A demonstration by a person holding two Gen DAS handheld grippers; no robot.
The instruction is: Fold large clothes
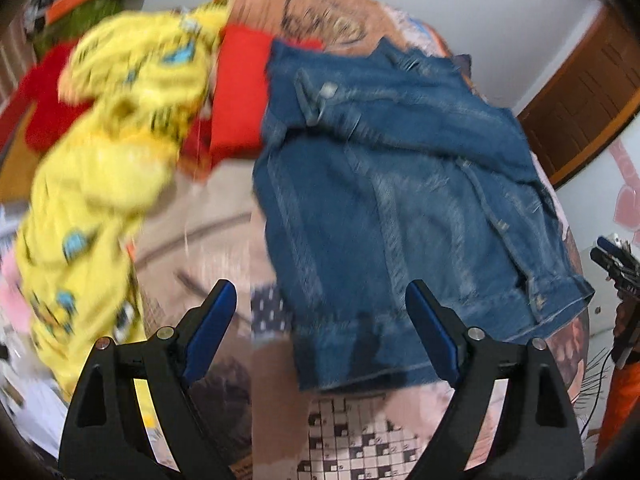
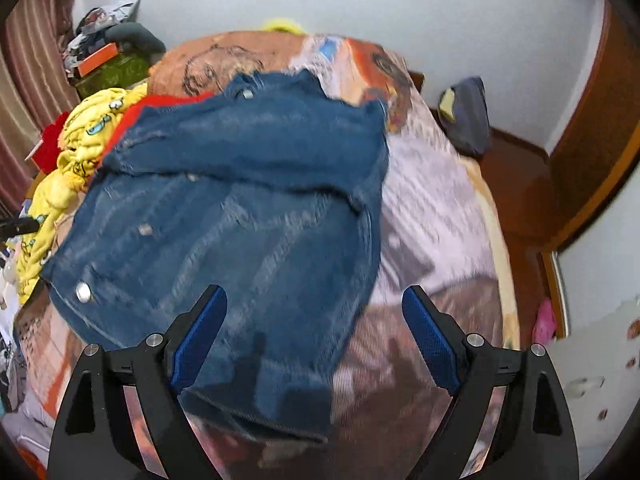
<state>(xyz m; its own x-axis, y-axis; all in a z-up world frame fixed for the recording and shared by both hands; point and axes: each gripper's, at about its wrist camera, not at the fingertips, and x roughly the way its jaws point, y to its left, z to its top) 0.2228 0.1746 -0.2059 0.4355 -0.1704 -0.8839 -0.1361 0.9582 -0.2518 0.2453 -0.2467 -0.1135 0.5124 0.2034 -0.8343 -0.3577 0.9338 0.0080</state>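
A blue denim jacket (image 1: 400, 208) lies partly folded on the bed, its sleeves laid across its upper part; it also shows in the right wrist view (image 2: 240, 216). My left gripper (image 1: 320, 300) is open and empty, hovering over the jacket's lower hem. My right gripper (image 2: 314, 308) is open and empty above the jacket's lower right edge. The right gripper also shows at the right edge of the left wrist view (image 1: 616, 264).
A yellow printed garment (image 1: 108, 152) and red clothes (image 1: 240, 92) are piled on the left of the bed. The printed bedspread (image 2: 432, 216) lies bare to the jacket's right. A cluttered box (image 2: 108, 60) stands at the back left; a wooden door (image 2: 600, 120) is on the right.
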